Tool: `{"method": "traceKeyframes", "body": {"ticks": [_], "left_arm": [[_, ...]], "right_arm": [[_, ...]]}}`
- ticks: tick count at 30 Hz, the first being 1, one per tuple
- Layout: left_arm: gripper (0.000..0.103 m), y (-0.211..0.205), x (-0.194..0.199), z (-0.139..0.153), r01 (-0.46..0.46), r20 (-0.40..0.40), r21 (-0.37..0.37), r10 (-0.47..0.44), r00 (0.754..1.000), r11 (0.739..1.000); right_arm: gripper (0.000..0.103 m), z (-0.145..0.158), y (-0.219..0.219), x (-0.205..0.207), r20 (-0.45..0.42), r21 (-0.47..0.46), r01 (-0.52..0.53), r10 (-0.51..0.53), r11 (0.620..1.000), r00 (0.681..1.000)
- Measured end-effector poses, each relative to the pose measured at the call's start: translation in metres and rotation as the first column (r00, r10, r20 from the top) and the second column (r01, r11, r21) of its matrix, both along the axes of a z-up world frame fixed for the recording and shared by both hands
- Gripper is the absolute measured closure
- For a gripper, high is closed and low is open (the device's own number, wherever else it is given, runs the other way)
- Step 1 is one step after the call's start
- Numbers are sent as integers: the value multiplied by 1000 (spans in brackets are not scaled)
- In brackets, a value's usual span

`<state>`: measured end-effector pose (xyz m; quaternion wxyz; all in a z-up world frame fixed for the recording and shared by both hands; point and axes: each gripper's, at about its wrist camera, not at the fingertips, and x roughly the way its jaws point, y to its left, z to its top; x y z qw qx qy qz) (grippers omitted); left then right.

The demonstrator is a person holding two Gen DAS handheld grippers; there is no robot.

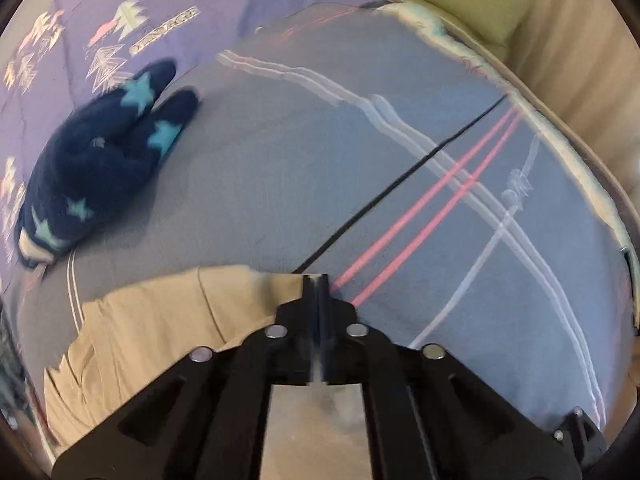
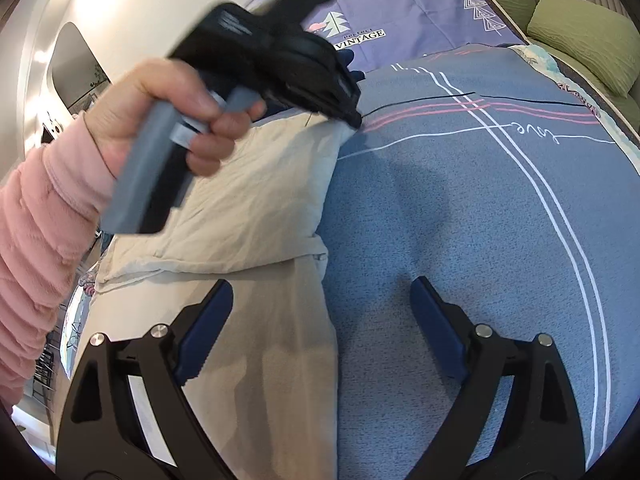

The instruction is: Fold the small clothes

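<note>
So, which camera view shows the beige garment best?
The right wrist view: the beige garment shows almost whole there, one part folded over, its far corner at the tips of the shut left gripper. The left wrist view shows only a blurred part of it beside the closed fingers.
</note>
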<state>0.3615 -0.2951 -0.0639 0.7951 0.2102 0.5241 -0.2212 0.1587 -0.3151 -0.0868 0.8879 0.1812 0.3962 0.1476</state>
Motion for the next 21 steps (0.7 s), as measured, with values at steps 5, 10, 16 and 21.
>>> {"method": "traceKeyframes", "body": {"ticks": [5,10,16,21], "left_arm": [[102,42,24,22,-192,-39,-197,188,981,961],[102,54,15,30,-167,3,-280,174,985,945],[75,78,-2,65,-171,21,-433,200,980,885],[60,153,-46,81,-181,131,-396,251,959,900]], "right_arm": [[15,1,-2,-2,11,-4,18,-18,1000,1000],[19,-1,-4,-2,7,-1,30,-30,1000,1000],[21,-1,-8,-3,11,25,41,-41,999,999],[26,-1,-10,-5,14,30,57,-57,998,998]]}}
